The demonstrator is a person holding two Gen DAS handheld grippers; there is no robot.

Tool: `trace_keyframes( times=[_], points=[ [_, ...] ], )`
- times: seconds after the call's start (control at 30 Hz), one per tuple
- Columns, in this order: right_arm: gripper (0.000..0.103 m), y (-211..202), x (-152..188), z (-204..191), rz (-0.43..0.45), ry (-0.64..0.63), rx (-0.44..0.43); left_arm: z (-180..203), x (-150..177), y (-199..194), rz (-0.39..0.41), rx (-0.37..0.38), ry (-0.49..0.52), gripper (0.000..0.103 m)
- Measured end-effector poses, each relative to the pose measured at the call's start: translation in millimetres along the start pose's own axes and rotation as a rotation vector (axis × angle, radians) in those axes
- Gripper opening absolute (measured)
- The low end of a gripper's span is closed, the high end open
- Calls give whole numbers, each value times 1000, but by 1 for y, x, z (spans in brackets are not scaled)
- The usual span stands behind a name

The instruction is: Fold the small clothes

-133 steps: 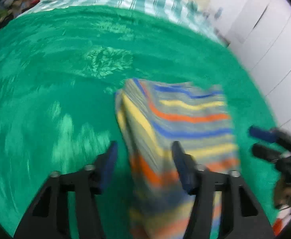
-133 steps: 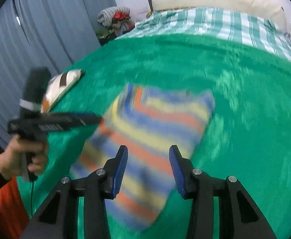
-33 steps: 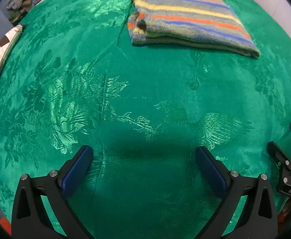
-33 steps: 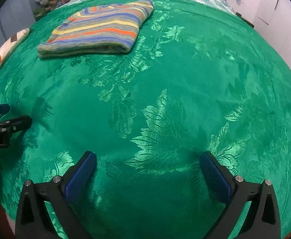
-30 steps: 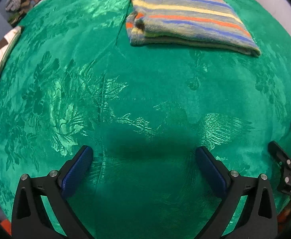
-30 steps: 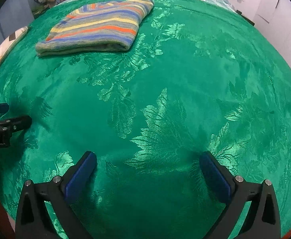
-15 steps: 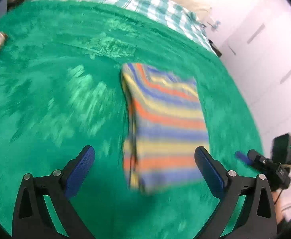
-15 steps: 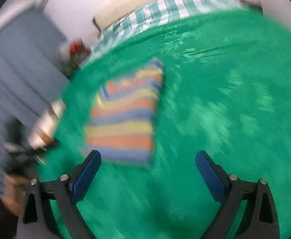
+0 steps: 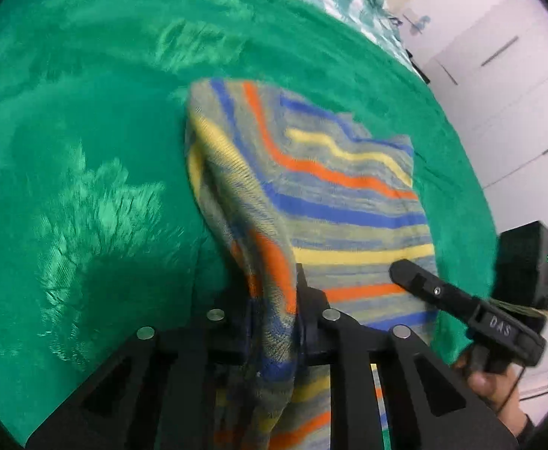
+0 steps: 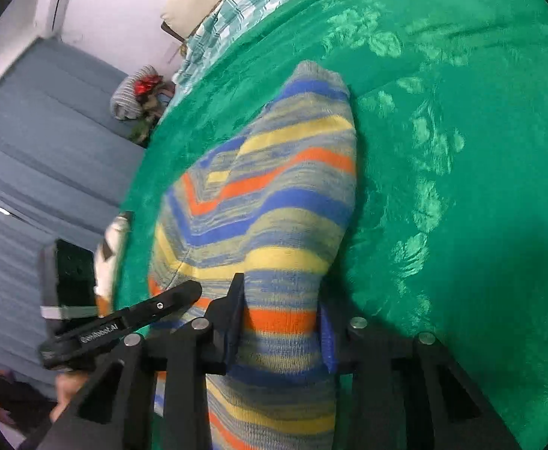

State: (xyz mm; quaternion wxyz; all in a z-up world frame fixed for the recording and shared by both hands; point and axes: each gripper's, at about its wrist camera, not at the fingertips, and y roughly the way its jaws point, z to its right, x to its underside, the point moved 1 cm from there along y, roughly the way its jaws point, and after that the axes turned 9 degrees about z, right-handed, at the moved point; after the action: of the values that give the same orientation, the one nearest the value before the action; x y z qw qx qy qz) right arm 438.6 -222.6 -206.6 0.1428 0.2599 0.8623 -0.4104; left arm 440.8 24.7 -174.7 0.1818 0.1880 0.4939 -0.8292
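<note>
Both grippers, spread wide and empty above the bedspread half a second ago, have since closed onto the near edge of the striped garment (image 9: 334,195). Left gripper (image 9: 274,300): jaws pressed together on a bunched fold of the knit, which passes between the fingers and hangs below them. Right gripper (image 10: 279,315): jaws pinching a wider band of the same edge, fabric filling the gap between the fingers and draping below.

Ahead of both grippers, the garment slopes away and down to the green bedspread (image 9: 86,142), its far end resting on that surface.

In the left wrist view, the right gripper appears to the right, just beside the garment edge. In the right wrist view, the left gripper appears to the left. A checked sheet (image 10: 244,3) lies beyond the bedspread.
</note>
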Motion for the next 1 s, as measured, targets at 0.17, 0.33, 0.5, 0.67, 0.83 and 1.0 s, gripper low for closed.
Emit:
trace_keyframes(
  times=[0.17,0.33,0.5,0.67,0.83,1.0],
  points=[
    [26,-30,-12,-37,79,-153,50,36,-15,-23,74,39,65,15],
    [27,-59,-27,-38,119,-166,113,44,-8,4,12,-45,68,38],
    [62,-53,-19,1,-4,-77,290,35,8,-10,44,-151,38,71],
    [96,-117,-2,-21,119,-183,344,74,34,-87,222,-313,281,97],
    [96,-182,32,-57,168,-290,402,103,75,-159,332,-395,315,100],
    [103,-247,80,-82,233,-280,450,111,117,-204,354,-384,226,102]
  ],
)
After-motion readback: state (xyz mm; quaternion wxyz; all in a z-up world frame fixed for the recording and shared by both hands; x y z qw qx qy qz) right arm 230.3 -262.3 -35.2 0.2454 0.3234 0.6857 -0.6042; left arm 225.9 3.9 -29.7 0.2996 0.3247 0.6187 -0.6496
